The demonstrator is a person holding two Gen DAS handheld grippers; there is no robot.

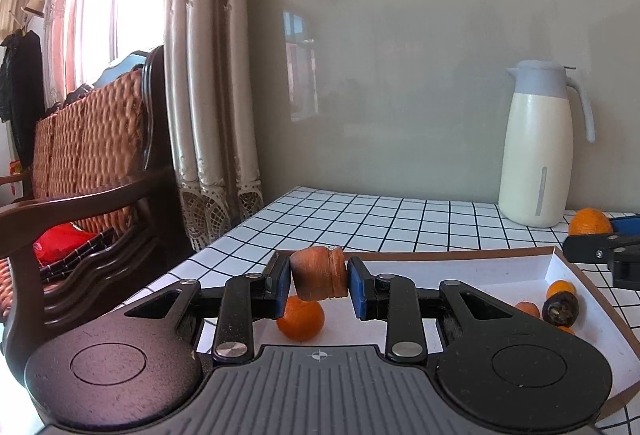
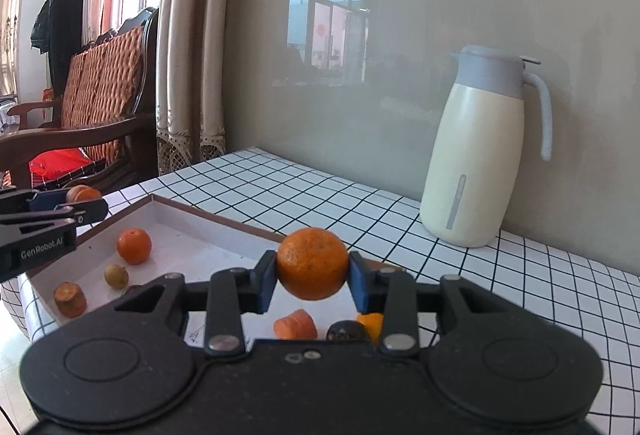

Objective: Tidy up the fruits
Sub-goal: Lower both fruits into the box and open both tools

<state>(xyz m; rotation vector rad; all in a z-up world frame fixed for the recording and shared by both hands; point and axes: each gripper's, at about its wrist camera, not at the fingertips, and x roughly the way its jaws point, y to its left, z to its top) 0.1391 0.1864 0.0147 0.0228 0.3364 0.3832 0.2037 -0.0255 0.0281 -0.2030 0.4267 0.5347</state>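
The left gripper was clamped on a carrot chunk and the right gripper on a mandarin, each raised above the shallow tray. Both were evidently held for sorting; other pieces lay loose in the tray.

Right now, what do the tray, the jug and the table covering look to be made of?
Tray: probably cardboard, matte white inside with brown edges and thin folded walls.
Jug: cream body with a soft sheen, grey lid and handle; plastic or coated metal, unclear.
Table covering: likely a printed sheet or cloth, since its grid lines run wavy.
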